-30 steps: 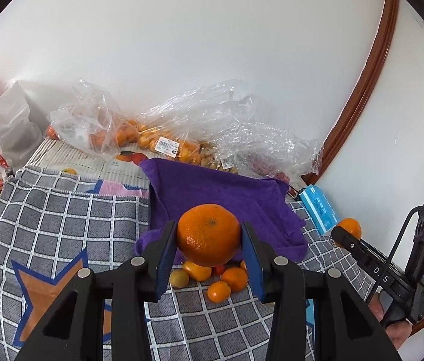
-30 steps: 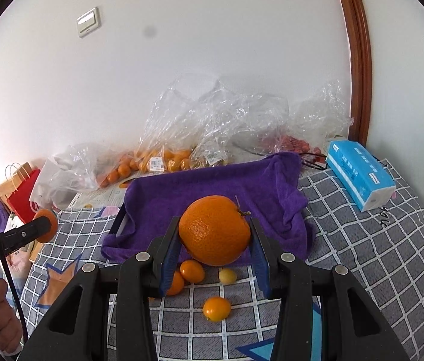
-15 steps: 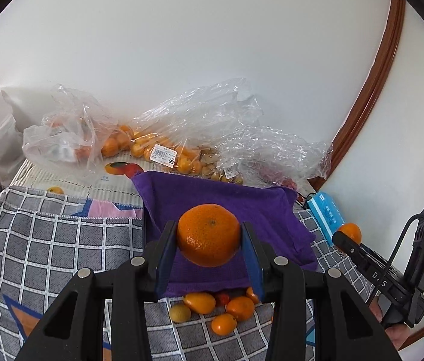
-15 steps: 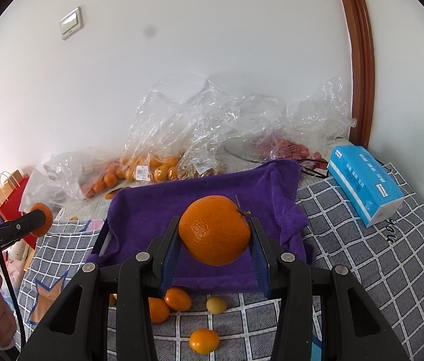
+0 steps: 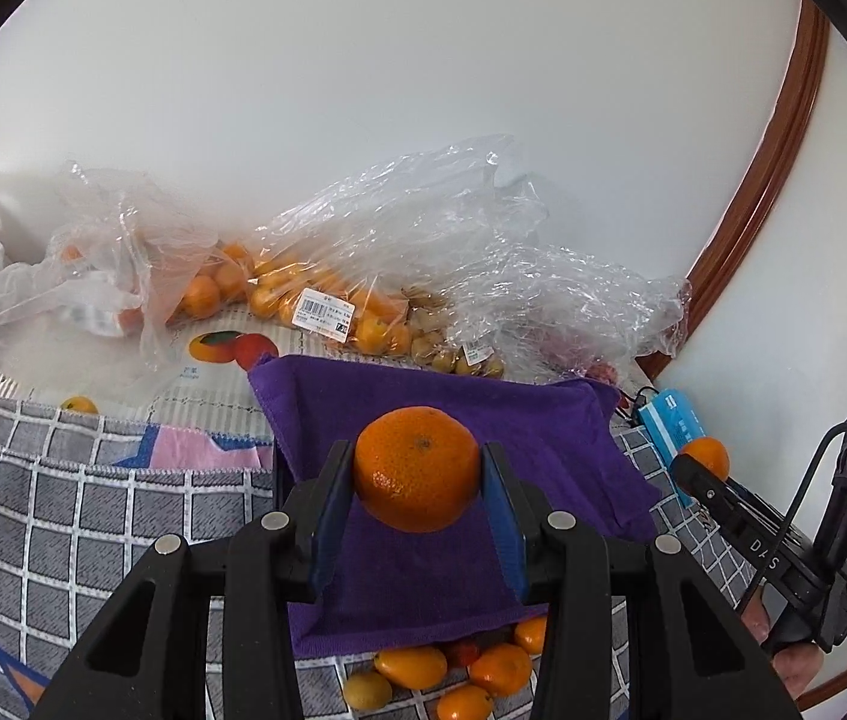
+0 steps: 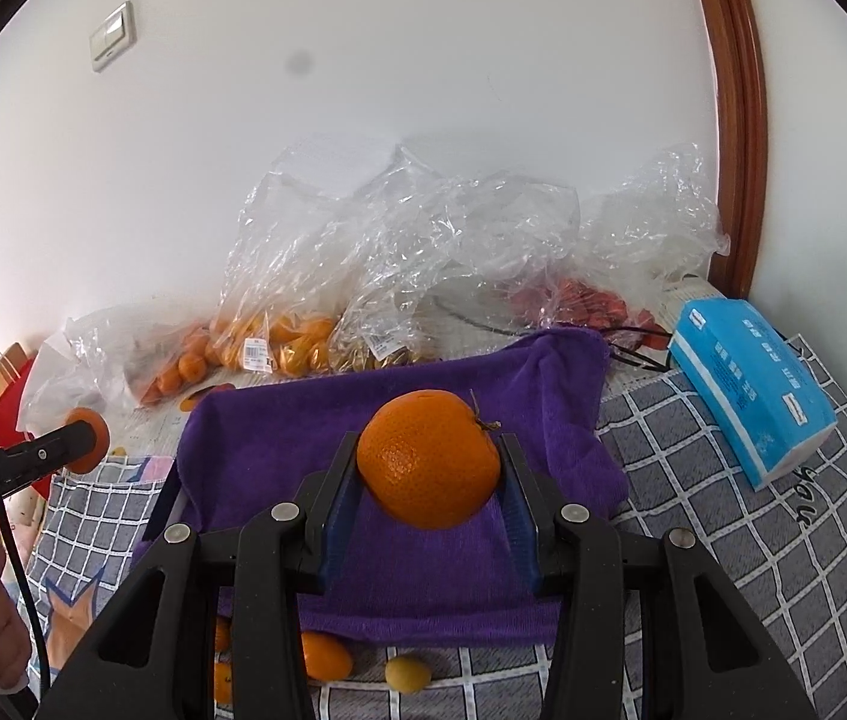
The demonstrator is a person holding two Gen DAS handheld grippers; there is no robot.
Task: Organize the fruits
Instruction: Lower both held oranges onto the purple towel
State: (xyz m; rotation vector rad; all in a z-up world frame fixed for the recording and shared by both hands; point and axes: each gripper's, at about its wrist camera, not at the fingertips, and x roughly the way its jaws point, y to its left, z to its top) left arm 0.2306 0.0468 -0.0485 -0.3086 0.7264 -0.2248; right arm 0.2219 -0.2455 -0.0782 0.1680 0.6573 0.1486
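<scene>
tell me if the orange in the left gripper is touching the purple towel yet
Cannot tell. In the left wrist view the orange, clamped in the left gripper, overlaps the purple towel, but no gap or contact shows.

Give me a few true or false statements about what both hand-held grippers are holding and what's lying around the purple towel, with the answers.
1. The left hand-held gripper is shut on an orange. True.
2. The right hand-held gripper is open with nothing in it. False: it is shut on a second orange, one with a short stem.
3. The purple towel has fruit piled on it. False: no fruit shows lying on it; the small loose fruits lie on the checked cloth by its near edge.
4. A blue tissue pack lies to the right of the towel. True.
5. The clear plastic bags behind the towel are all empty. False: fruit shows inside them.
</scene>
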